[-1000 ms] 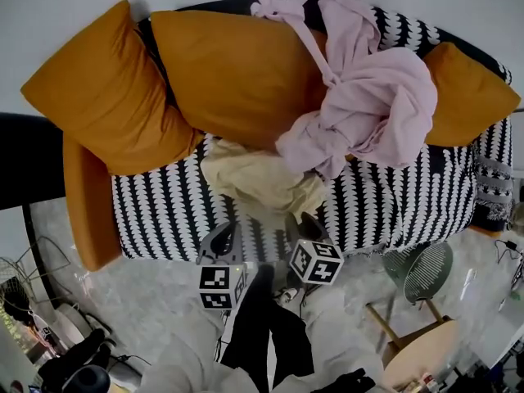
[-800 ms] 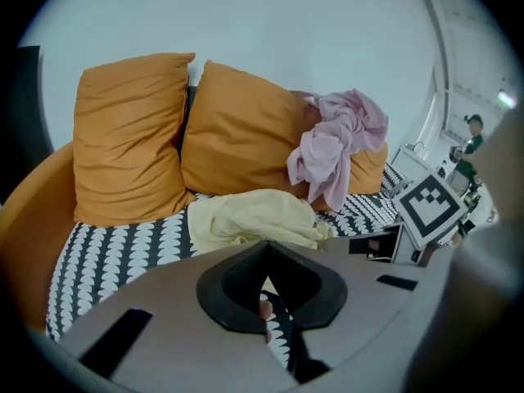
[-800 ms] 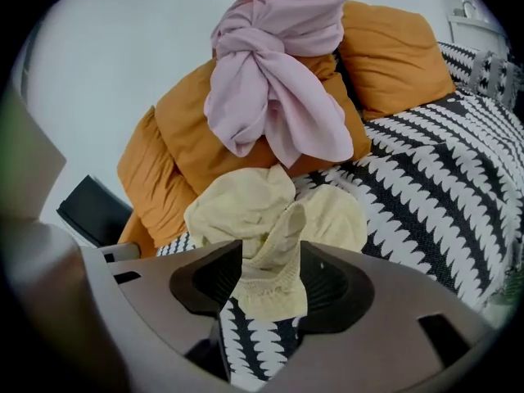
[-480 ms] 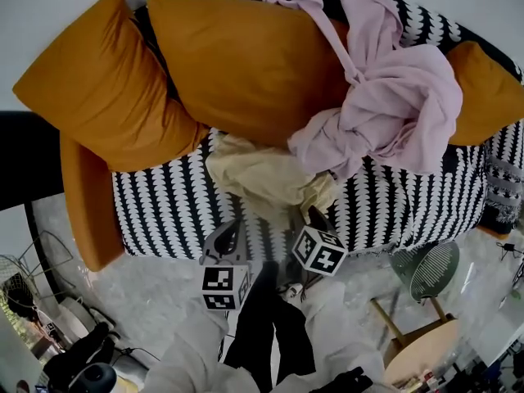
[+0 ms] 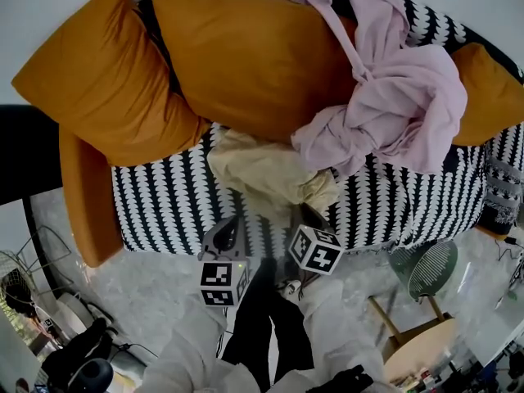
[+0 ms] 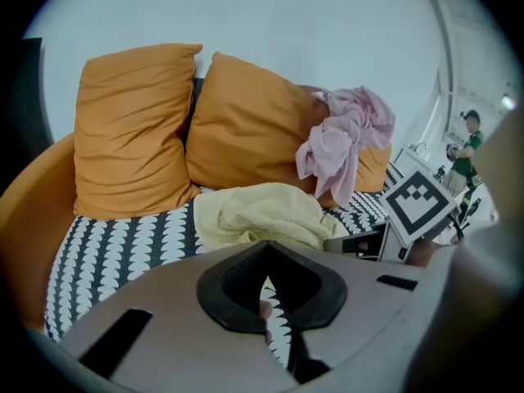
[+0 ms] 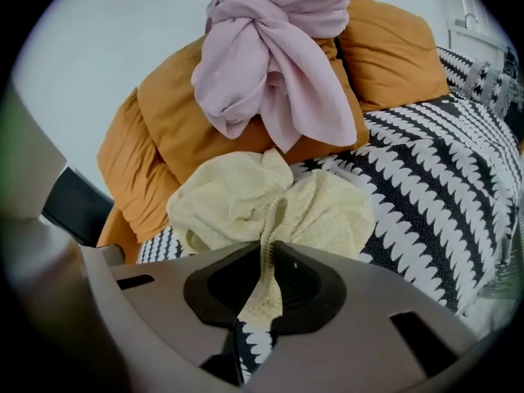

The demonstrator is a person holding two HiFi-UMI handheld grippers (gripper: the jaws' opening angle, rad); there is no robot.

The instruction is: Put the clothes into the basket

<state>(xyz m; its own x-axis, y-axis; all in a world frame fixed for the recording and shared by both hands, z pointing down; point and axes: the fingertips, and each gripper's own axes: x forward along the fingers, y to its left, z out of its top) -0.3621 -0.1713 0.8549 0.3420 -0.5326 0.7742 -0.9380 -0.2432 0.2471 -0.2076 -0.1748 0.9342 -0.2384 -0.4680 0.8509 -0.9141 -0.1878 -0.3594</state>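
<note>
One yellow garment [image 7: 237, 207], fold pointing at cushions [image 7: 180, 113], pinched by just-closing right gripper [image 7: 264, 260]; left gripper [image 6: 266, 260] closed, empty.

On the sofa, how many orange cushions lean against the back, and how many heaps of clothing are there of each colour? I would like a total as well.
Orange cushions: 3
Pink clothing heap: 1
Yellow clothing heap: 1
Total: 5
</note>
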